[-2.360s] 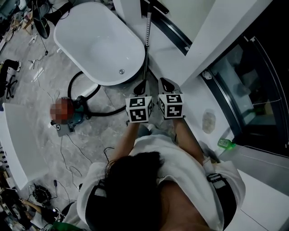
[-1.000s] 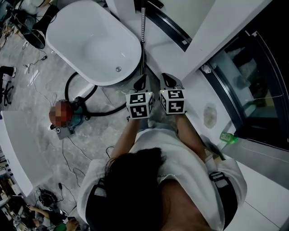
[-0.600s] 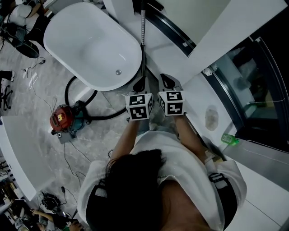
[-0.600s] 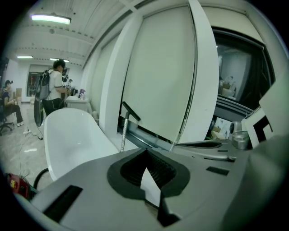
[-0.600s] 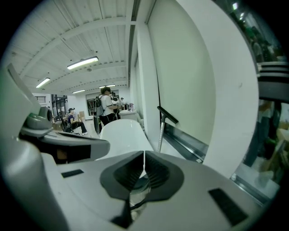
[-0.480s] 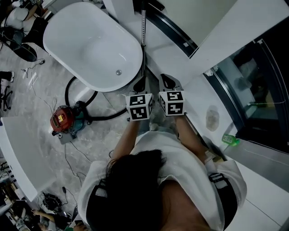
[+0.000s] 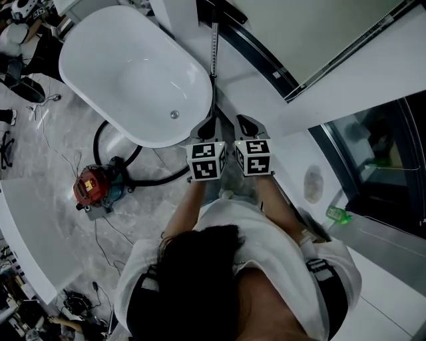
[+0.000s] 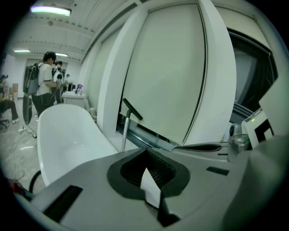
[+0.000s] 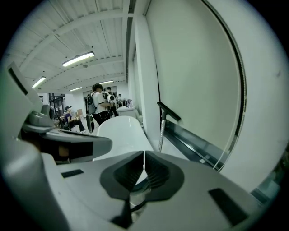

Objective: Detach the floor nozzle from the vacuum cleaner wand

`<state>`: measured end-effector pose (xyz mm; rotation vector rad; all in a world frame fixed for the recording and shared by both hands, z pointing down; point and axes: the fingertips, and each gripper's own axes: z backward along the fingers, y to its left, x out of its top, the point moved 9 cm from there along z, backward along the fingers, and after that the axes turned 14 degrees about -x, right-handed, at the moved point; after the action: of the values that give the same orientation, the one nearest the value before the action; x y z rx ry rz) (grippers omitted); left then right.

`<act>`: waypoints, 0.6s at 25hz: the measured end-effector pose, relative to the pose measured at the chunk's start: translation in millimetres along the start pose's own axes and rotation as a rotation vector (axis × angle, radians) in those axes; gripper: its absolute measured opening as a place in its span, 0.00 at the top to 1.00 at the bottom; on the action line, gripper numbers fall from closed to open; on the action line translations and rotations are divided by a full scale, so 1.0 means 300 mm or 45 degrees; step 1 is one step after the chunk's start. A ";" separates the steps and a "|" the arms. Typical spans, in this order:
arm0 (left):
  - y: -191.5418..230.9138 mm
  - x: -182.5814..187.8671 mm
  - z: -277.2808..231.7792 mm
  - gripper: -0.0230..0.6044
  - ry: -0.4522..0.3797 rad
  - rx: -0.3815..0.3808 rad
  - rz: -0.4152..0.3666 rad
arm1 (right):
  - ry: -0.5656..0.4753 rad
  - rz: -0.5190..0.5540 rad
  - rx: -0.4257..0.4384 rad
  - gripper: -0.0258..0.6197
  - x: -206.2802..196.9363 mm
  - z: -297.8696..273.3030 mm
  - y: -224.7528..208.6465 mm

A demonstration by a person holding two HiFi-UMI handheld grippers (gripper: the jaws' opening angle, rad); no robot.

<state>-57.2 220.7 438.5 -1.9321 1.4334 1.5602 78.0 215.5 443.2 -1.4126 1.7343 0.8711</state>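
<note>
1. Down at the bottom edge, looking onto a person in a white top, both forearms stretched forward over the grey marbled floor (image 7: pixel 53 153).
2. Next up, left gripper (image 7: pixel 207 128) and right gripper (image 7: pixel 247 124) side by side, just apart, marker cubes facing up, noses tipped a little downward.
3. Over to the left gripper view: fingers (image 8: pixel 157 168) clenched, only a sliver of light between the ribbed pads, gripping nothing.
4. Same story in the right gripper view: fingers (image 9: pixel 159 173) clenched, empty.
5. Just past the left gripper in the head view, the near end of the vacuum cleaner wand (image 7: pixel 214 53), silver, running straight away toward the wall, touched by neither gripper.
6. Off to the left on the floor, the red vacuum body (image 7: pixel 90 186), with a black hose (image 7: pixel 94 142) looping round the foot of the bathtub.
7. Close beside the wand on its left, the white oval bathtub (image 7: pixel 133 80).
8. At the wand's far end, the black floor nozzle (image 7: pixel 225 9), joined on and not yet detached, up against the dark window track (image 7: pixel 259 54) at the foot of the wall.
9. Away to the right, a small green bottle (image 7: pixel 338 214) near the dark glass panel (image 7: pixel 379 153).
10. Farthest of all, in both gripper views, people standing (image 8: pixel 45 85) beyond the bathtub under ceiling strip lights.
</note>
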 end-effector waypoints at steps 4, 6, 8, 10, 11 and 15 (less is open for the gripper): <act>0.059 0.034 -0.035 0.96 -0.006 -0.013 0.005 | -0.005 0.001 -0.016 0.93 0.042 -0.064 0.013; 0.089 0.044 -0.052 0.96 -0.004 -0.021 0.015 | 0.000 0.006 -0.023 0.93 0.057 -0.093 0.022; 0.121 0.061 -0.069 0.96 -0.002 -0.029 0.022 | 0.007 0.010 -0.032 0.93 0.077 -0.125 0.031; 0.153 0.084 -0.085 0.96 -0.004 -0.038 0.024 | 0.009 0.013 -0.038 0.93 0.101 -0.153 0.042; 0.169 0.096 -0.091 0.96 -0.004 -0.044 0.023 | 0.008 0.014 -0.042 0.93 0.113 -0.166 0.049; 0.235 0.142 -0.116 0.96 -0.001 -0.064 0.011 | 0.004 0.006 -0.060 0.93 0.156 -0.215 0.078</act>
<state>-96.9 140.7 440.0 -1.9560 1.4167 1.6156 40.9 141.3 437.2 -1.4415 1.7302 0.9184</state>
